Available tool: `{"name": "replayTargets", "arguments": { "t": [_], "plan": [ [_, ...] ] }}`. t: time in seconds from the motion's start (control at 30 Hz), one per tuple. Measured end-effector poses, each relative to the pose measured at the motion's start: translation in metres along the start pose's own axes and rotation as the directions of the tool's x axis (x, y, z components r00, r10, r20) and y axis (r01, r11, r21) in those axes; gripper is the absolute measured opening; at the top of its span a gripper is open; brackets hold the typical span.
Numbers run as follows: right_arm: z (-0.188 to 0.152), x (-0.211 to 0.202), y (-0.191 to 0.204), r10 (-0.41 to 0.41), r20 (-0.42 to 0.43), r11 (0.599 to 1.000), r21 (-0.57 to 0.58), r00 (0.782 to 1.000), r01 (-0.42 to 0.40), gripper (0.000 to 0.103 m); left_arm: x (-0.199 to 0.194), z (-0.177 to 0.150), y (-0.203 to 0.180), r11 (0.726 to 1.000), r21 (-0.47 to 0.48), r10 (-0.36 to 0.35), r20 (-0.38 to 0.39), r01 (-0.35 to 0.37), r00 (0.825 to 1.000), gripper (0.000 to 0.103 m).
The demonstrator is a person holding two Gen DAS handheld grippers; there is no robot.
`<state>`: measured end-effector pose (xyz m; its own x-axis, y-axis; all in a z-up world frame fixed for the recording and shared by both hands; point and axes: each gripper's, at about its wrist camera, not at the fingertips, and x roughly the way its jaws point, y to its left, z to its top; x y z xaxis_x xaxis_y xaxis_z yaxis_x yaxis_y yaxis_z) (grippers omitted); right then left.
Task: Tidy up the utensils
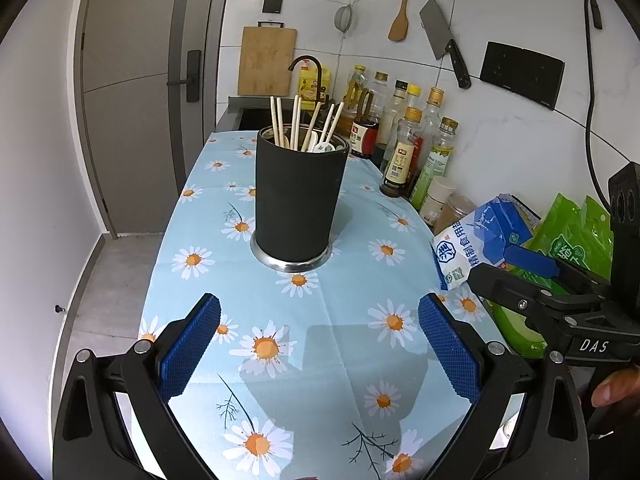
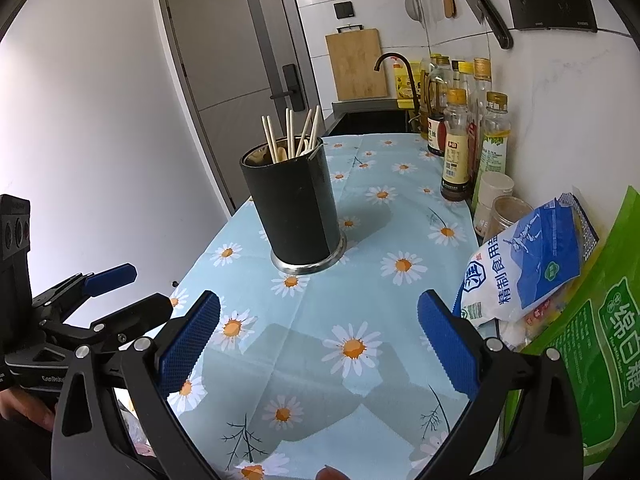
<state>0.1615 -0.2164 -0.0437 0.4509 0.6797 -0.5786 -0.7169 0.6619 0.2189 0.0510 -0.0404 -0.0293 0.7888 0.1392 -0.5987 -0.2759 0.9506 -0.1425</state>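
Risk, as I judge it: tall black holder (image 1: pixel 299 196) could tip if a gripper knocks its rim or snags the sticks, since chopsticks (image 1: pixel 298 122) lean out in all directions. Holder stands upright mid-bench on the daisy cloth (image 1: pixel 256 312), w/ chopsticks plus a white spoon (image 1: pixel 322 146) inside. Left gripper (image 1: pixel 319 350) spread wide, empty, hovering over the near edge. Right gripper (image 2: pixel 319 350) likewise spread & empty. Salt bag (image 2: pixel 528 256) & bottles (image 2: pixel 456 148) crowd the bench's right edge, so a wide swing there could topple them
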Motion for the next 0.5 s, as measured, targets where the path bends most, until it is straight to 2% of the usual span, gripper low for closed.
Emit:
{"name": "replayTargets", "arguments": {
  "t": [0.5],
  "plan": [
    [-0.0013, 0.0030, -0.0015, 0.002, -0.011, 1.000, 0.003, 1.000, -0.002, 0.098, -0.0007, 0.0001, -0.0007, 1.000, -0.002, -0.009, 0.008, 0.009, 1.000, 0.096]
  ]
}}
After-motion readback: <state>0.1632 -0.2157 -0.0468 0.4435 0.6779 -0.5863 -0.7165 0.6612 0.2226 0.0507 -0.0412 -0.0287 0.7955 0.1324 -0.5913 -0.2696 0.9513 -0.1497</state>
